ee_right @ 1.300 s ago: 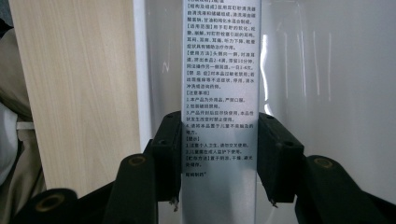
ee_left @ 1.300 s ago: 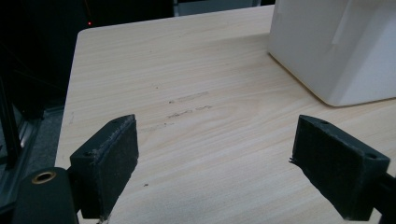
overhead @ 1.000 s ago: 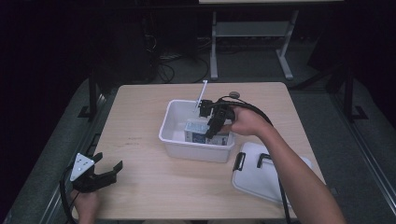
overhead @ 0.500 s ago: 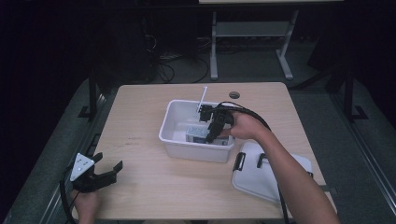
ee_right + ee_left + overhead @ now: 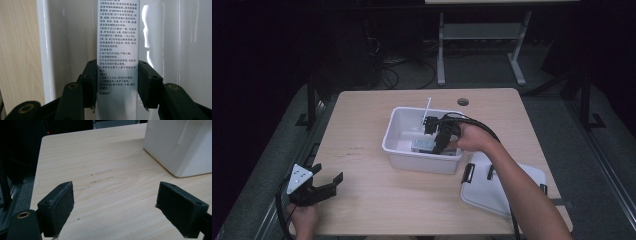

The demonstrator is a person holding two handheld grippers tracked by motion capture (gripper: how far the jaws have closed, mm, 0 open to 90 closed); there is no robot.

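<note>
A white plastic bin (image 5: 398,150) stands in the middle of the wooden table. Inside it, my right gripper (image 5: 436,136) is shut on a silver-grey printed box (image 5: 117,60), which also shows as a pale box low in the bin (image 5: 422,146). In the right gripper view both black pads (image 5: 147,82) press on the box's two sides, with the bin's white walls behind. A thin white stick (image 5: 426,111) leans against the bin's far wall. My left gripper (image 5: 323,184) rests open near the table's front left corner, its pads (image 5: 60,207) wide apart over bare wood.
The bin's white lid (image 5: 507,186) with black clips lies on the table to the right of the bin, under the person's right forearm. A round cable hole (image 5: 463,102) sits near the table's far edge. Dark floor and a metal stand lie beyond.
My right gripper has sunk lower into the bin with the box between its jaws. The left gripper has stayed put.
</note>
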